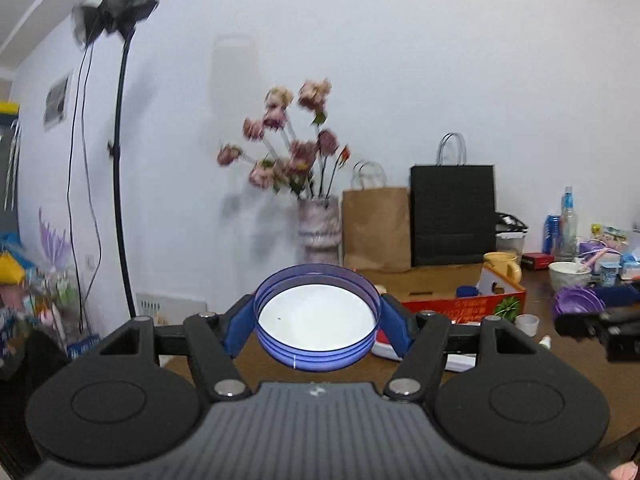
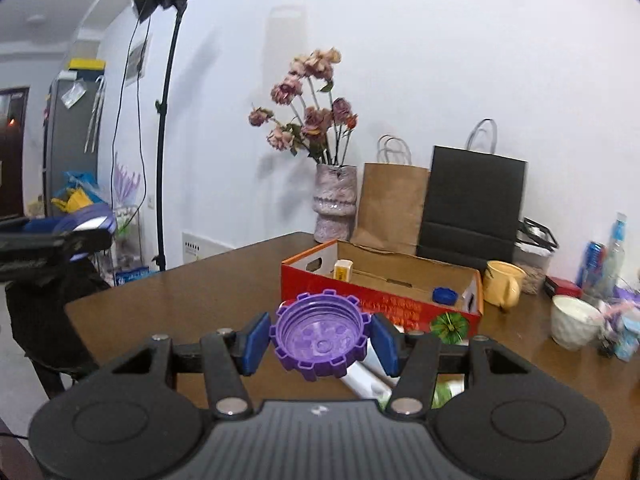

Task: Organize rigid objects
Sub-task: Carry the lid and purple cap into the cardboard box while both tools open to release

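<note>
- Lids are both in the air above the counter (image 2: 168,304), one per gripper; judging by the blue cap (image 2: 444,295) already in the box (image 2: 380,304), this is the carry step, and next comes lowering each into it.
- Left gripper (image 1: 316,326): fingers (image 1: 240,330) spread wide, clamped on the blue lid (image 1: 316,320), open side toward the camera.
- Right gripper (image 2: 320,338): fingers (image 2: 254,338) narrower, pinching the purple lid (image 2: 320,336), just short of the box.

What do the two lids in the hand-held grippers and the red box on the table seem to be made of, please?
Blue lid: likely translucent plastic, glossy, with a white liner inside.
Purple lid: moulded plastic, semi-translucent, with notched teeth round its rim.
Red box: printed cardboard, seemingly; brown raw inner walls and a cut handle slot suggest it.
</note>
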The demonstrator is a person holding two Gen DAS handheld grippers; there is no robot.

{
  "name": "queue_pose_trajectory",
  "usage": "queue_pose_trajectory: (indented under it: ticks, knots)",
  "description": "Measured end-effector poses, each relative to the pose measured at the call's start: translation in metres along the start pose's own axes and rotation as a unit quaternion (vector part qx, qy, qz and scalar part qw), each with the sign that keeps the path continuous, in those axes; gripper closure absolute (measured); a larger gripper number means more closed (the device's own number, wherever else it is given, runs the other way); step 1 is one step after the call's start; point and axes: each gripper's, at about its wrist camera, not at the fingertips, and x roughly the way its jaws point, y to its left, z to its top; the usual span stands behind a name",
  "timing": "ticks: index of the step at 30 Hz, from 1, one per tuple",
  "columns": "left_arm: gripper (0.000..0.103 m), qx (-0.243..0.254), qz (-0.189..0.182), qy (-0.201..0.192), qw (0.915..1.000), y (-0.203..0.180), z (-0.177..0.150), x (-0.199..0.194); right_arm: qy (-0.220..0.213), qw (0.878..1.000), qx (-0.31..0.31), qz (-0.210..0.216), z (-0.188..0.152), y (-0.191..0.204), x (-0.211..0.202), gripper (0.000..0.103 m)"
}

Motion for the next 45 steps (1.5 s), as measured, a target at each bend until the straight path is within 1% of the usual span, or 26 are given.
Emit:
queue_pose_trajectory:
  ticks: [3,5,7,10,12,16,20,22,24,27,31,36,41,43,45]
  knots:
    - [0.036,0.016,-0.012,-0.016,0.9997,-0.004,0.002,-0.020,-0.010,1.000,0.006,-0.018,-0.009,0.009,-0.030,0.049]
    - [0.036,0.012,-0.018,-0.019,0.9996,-0.005,0.000,-0.029,-0.015,0.999,0.015,-0.031,-0.016,0.012,-0.046,0.049]
    - [0.036,0.000,-0.022,-0.015,0.9996,-0.005,-0.001,-0.035,-0.014,0.999,0.032,-0.040,-0.022,0.010,-0.059,0.049]
    - [0.036,0.013,-0.036,-0.023,0.9990,-0.012,-0.001,-0.040,-0.009,0.998,0.032,-0.054,-0.029,0.009,-0.070,0.049]
    - [0.036,0.017,-0.034,-0.030,0.9988,-0.016,-0.004,-0.041,-0.006,0.998,0.041,-0.057,-0.032,0.006,-0.069,0.049]
    - [0.036,0.010,-0.040,-0.010,0.9991,-0.021,-0.013,-0.028,0.000,0.998,0.045,-0.052,-0.034,0.003,-0.056,0.049]
    - [0.036,0.005,-0.039,-0.002,0.9992,-0.020,-0.012,-0.011,-0.003,0.998,0.048,-0.044,-0.026,-0.008,-0.034,0.049]
    - [0.036,0.002,-0.046,-0.003,0.9989,-0.019,-0.010,0.002,-0.007,0.998,0.052,-0.038,-0.018,-0.019,-0.022,0.049]
    - [0.036,0.000,-0.047,0.006,0.9989,-0.021,-0.008,0.020,-0.004,0.998,0.059,-0.034,-0.010,-0.030,-0.007,0.049]
    - [0.036,-0.008,-0.059,0.019,0.9980,-0.025,-0.001,0.057,-0.002,0.998,0.058,-0.032,0.006,-0.046,0.021,0.049]
    - [0.036,-0.023,-0.083,0.045,0.9953,-0.029,0.013,0.119,-0.001,0.998,0.066,-0.024,0.029,-0.069,0.064,0.049]
    - [0.036,-0.028,-0.100,0.074,0.9918,-0.038,0.028,0.185,0.010,0.997,0.077,-0.010,0.056,-0.095,0.121,0.049]
    - [0.036,-0.033,-0.128,0.116,0.9845,-0.047,0.049,0.264,0.043,0.994,0.100,0.019,0.087,-0.130,0.186,0.049]
    - [0.036,-0.038,-0.141,0.141,0.9792,-0.052,0.058,0.303,0.064,0.992,0.110,0.021,0.098,-0.146,0.215,0.049]
    - [0.036,-0.042,-0.167,0.167,0.9707,-0.059,0.065,0.342,0.089,0.988,0.122,0.026,0.107,-0.163,0.248,0.049]
